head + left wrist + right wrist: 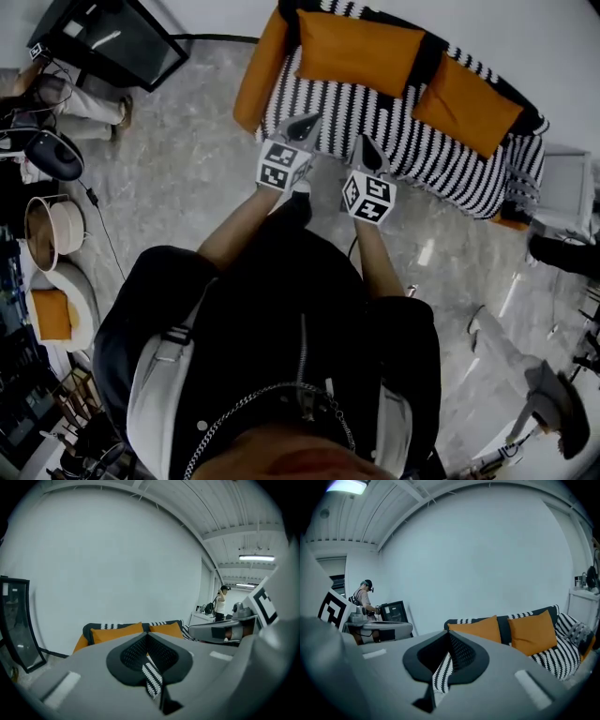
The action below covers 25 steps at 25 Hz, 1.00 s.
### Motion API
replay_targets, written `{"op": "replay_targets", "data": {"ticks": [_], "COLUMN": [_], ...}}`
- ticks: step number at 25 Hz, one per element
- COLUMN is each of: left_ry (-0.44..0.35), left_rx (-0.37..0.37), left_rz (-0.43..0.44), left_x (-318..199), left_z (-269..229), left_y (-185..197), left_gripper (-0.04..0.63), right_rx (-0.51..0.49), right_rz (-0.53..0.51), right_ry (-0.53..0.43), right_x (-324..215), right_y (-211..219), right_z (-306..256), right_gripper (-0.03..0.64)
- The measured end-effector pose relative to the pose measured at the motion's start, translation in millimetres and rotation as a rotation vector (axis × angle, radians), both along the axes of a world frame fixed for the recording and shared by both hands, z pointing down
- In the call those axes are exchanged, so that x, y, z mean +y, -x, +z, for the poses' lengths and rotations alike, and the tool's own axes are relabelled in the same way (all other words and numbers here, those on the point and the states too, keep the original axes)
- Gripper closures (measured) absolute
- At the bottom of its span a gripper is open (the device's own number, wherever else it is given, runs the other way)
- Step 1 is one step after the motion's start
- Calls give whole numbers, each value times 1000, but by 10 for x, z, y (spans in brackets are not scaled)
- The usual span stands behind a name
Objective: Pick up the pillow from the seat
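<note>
**Two pillows on the sofa, grippers before it**

On the sofa (394,131), the left pillow (359,52) and the right pillow (466,103) lean side by side against the backrest. The left gripper (305,122) and the right gripper (367,145) are side by side near the sofa's front edge. A cabinet (112,37) stands on the floor to the sofa's left.

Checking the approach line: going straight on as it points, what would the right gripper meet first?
Probably the black-and-white striped sofa seat, just ahead of the shut right gripper; the large orange pillow lies beyond. Depth is unclear.
</note>
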<state>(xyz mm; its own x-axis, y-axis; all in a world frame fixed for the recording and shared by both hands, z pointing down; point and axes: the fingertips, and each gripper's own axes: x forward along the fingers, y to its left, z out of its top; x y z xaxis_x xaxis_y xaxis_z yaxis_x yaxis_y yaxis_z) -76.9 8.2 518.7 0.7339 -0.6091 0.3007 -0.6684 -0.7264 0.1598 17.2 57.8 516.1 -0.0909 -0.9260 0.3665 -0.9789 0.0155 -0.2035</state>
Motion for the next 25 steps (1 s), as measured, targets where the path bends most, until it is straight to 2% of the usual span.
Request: {"op": "replay_targets", "data": {"ticks": [9,25], "left_ry": [-8,25], "left_rx": [-1,-13], "left_rz": [27,21], "left_x": [-880,-1372], "left_z": [25,178], "left_y": [-72,-241], "left_gripper": [584,584], "right_rx": [9,18], "right_rz": [22,34], "right_ry": [25,43], "right_x": [-793,-1195], "right_y": [-74,-402], "right_z": [35,179], "right_gripper": [614,615]}}
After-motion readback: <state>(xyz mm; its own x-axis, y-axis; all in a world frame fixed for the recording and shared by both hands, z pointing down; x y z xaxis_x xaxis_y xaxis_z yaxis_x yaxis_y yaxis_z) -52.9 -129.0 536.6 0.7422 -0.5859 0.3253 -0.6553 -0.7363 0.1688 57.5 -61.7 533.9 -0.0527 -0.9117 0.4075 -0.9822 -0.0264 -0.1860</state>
